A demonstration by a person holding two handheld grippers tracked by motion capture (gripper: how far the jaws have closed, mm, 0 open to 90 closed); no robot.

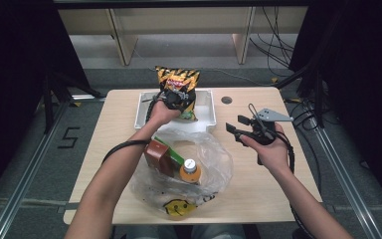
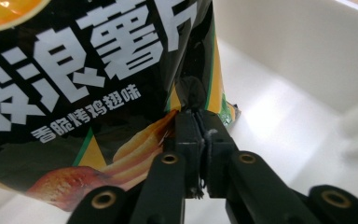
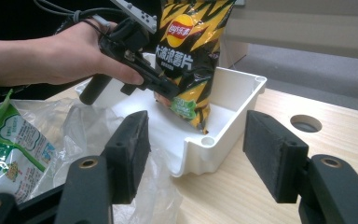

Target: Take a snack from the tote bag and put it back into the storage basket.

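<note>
The work in hand looks like unpacking a plastic shopping bag [image 1: 199, 174] into the white bin [image 1: 206, 112] that sits at the middle of the desk's [image 1: 258, 189] far edge, and it seems to be partly done. The left hand-held gripper [image 1: 178, 97] has its jaws pressed together on the lower edge of a black-and-yellow bag of potato chips [image 1: 178, 85]; the left gripper view shows the pads [image 2: 189, 135] pinching the crimped seam of the chip bag [image 2: 98, 70]. From the right gripper view, the chip bag [image 3: 191, 51] stands upright inside the bin [image 3: 233, 100], its bottom corner down near the bin's floor by the near wall, so this item is judged as good as placed, though not yet released. The right hand-held gripper [image 1: 239, 130] hovers above the desk's right half with its jaws spread and nothing between them, near the shopping bag but not touching it. Left to do, by the look of it: let go of the chips, then move what lies in the shopping bag near the front edge, namely a brown carton [image 1: 158, 157], a green packet [image 1: 175, 154] and a bottle with a white cap [image 1: 190, 169].
</note>
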